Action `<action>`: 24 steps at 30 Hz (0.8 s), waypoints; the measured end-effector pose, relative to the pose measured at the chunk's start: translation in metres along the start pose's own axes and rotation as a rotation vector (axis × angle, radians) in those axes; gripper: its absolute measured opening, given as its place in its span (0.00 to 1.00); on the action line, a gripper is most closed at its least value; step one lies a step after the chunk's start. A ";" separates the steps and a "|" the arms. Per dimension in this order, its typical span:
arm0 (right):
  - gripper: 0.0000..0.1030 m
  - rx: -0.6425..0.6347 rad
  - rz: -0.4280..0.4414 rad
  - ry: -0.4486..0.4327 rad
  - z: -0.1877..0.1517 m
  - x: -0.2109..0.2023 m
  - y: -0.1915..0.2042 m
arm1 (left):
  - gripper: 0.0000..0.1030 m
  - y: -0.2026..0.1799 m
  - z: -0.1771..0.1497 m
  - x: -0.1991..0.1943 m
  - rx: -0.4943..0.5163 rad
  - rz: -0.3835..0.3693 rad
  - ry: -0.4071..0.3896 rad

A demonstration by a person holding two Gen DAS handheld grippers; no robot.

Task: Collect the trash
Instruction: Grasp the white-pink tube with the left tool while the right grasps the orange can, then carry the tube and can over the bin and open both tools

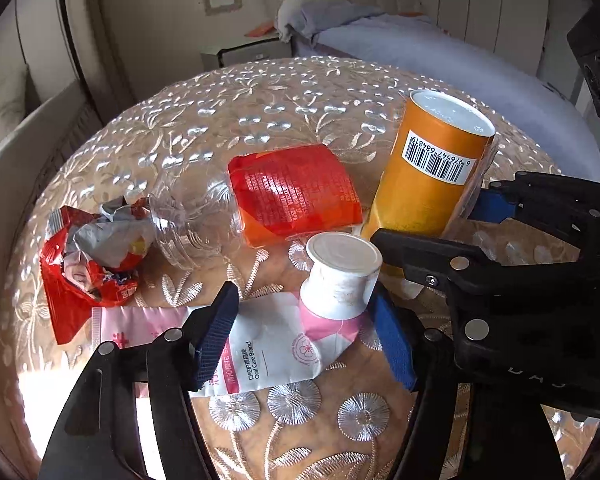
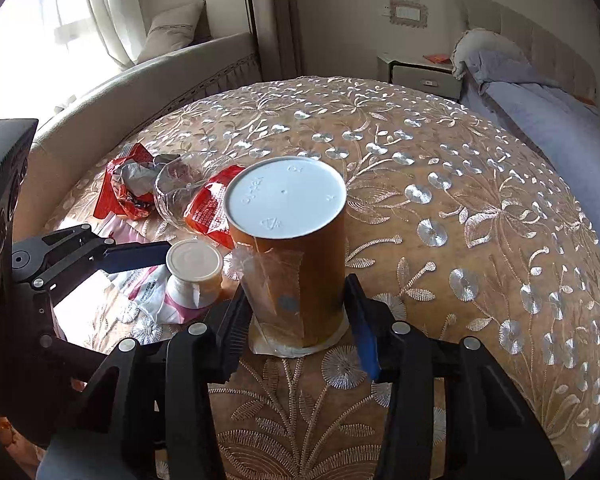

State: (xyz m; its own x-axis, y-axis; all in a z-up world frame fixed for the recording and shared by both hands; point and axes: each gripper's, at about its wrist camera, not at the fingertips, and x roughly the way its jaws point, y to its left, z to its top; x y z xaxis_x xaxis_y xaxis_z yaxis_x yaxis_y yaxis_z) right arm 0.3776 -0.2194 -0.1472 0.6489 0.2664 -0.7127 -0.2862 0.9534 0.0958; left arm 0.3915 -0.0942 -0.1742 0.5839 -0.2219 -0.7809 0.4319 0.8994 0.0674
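Bedroom light falls on the round table (image 2: 460, 208) with its embroidered floral cloth, a bed (image 1: 440, 52) behind it. We hold our right gripper (image 2: 296, 312) around the upright orange canister (image 2: 296, 248), both pads pressed to its sides near the base. Our left gripper (image 1: 300, 340) straddles the white-capped toothpaste tube (image 1: 332, 288); its jaws stand half open, and we cannot tell whether they touch. A clear plastic bottle (image 1: 196, 224) and a crumpled red wrapper (image 1: 88, 264) lie beyond, to the left.

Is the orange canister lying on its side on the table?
No, the orange canister stands upright on the embroidered tablecloth, its white lid facing up, between the fingers of the right tongs.
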 end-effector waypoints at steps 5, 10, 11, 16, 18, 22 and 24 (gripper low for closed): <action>0.46 0.000 -0.006 -0.018 -0.004 -0.010 -0.004 | 0.28 -0.007 0.002 -0.007 0.027 0.044 -0.038; 0.46 -0.014 -0.017 -0.047 -0.012 -0.036 -0.008 | 0.28 0.000 0.001 -0.019 -0.033 0.008 -0.065; 0.46 -0.023 -0.022 -0.057 -0.015 -0.044 -0.008 | 0.28 0.000 0.000 -0.026 -0.040 0.007 -0.078; 0.46 -0.051 -0.039 -0.098 -0.032 -0.086 -0.011 | 0.28 -0.011 -0.010 -0.069 -0.054 -0.001 -0.146; 0.46 -0.058 -0.049 -0.112 -0.043 -0.105 -0.014 | 0.28 -0.021 -0.015 -0.090 -0.050 -0.010 -0.177; 0.46 -0.058 -0.076 -0.136 -0.063 -0.142 -0.021 | 0.28 -0.051 -0.025 -0.126 -0.019 -0.030 -0.229; 0.46 -0.054 -0.095 -0.151 -0.074 -0.159 -0.027 | 0.28 -0.072 -0.029 -0.141 0.007 -0.049 -0.251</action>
State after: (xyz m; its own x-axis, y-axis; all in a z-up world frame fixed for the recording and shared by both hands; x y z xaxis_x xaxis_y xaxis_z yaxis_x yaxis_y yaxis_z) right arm 0.2298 -0.2984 -0.0878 0.7719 0.1977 -0.6042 -0.2532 0.9674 -0.0070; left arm 0.2582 -0.1163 -0.0873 0.7141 -0.3520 -0.6051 0.4681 0.8828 0.0388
